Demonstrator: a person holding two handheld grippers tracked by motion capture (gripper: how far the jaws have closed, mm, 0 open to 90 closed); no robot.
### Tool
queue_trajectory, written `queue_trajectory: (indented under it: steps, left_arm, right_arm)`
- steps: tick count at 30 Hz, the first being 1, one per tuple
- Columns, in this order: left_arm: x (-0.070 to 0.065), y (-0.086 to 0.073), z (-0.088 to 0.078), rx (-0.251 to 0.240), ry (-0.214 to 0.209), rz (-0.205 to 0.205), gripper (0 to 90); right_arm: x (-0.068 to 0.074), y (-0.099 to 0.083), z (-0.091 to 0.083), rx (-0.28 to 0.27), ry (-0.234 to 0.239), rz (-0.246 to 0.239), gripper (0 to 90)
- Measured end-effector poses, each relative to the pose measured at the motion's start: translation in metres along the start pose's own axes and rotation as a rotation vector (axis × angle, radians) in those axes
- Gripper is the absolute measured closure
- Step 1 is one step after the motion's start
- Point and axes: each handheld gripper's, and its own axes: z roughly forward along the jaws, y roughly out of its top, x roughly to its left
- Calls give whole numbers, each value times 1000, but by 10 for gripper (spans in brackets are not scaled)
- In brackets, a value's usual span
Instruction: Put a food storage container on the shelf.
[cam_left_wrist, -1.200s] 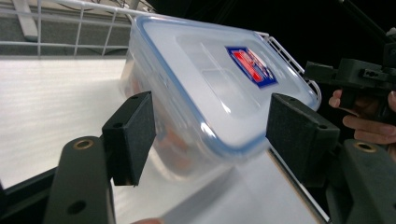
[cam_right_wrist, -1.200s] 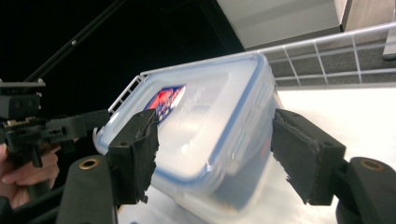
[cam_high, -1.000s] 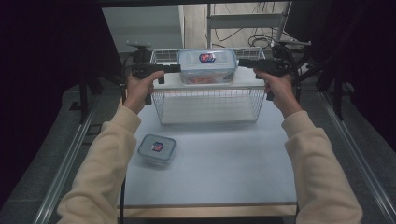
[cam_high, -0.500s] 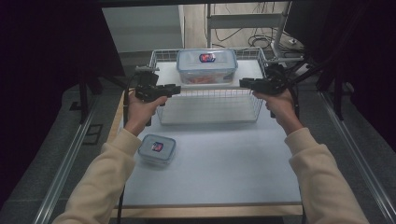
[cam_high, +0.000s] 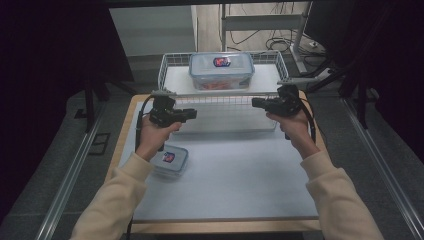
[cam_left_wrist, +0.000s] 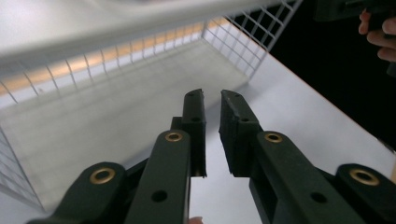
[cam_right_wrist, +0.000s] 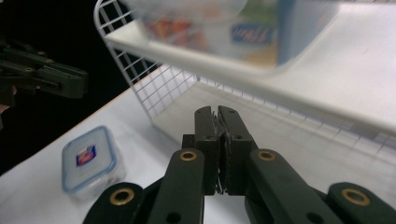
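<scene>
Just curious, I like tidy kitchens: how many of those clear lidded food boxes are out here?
2. A large box sits on the top shelf of the white wire rack; a small box lies on the table near the person's left wrist.

**Cream Sleeves, Black Grippers**

Long cream sleeves, cuffed at both wrists. Left gripper (cam_high: 192, 114) and right gripper (cam_high: 256, 103) black all over, blocky bodies, a black cable trailing from each. Two flat, matte black jaws apiece, ending in squared ribbed pads. Brass-coloured rivets ringed at the linkage pivots, small plain holes drilled beside them. No lettering or markings legible on either.
</scene>
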Motion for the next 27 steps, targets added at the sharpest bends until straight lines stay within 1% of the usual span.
queue_trajectory:
  steps: [4, 7, 9, 10, 13, 14, 16, 19, 23, 25, 27]
  left_arm:
    - [-8, -19, -1, 6, -14, 6, 780]
    - [-14, -33, -2, 14, -23, 21, 769]
    - [-18, -43, -3, 15, -36, 24, 763]
    - [-20, -47, -3, 17, -47, 25, 758]
    - [-27, -60, -4, 16, -55, 41, 730]
    - [-29, -64, -4, 19, -58, 45, 713]
    - [-32, -72, -4, 19, -63, 39, 664]
    - [-35, -83, -4, 28, -68, 37, 590]
    - [-35, -96, -4, 26, -83, 20, 511]
    - [-34, -101, -2, 42, -79, 17, 480]
    - [-33, -105, -1, 48, -74, 6, 453]
  right_arm:
    - [8, -19, -4, 13, 10, -11, 870]
    - [13, -35, -8, 19, 21, -15, 870]
    - [16, -46, -10, 24, 27, -17, 869]
    - [18, -52, -11, 28, 35, -19, 864]
    - [23, -71, -12, 40, 60, -20, 845]
    - [24, -77, -13, 43, 67, -19, 839]
    - [26, -89, -13, 50, 75, -16, 813]
    - [28, -104, -15, 65, 70, -21, 782]
    - [28, -122, -17, 88, 68, -18, 721]
    - [28, -128, -18, 106, 58, -23, 696]
    - [28, -133, -19, 114, 58, -15, 671]
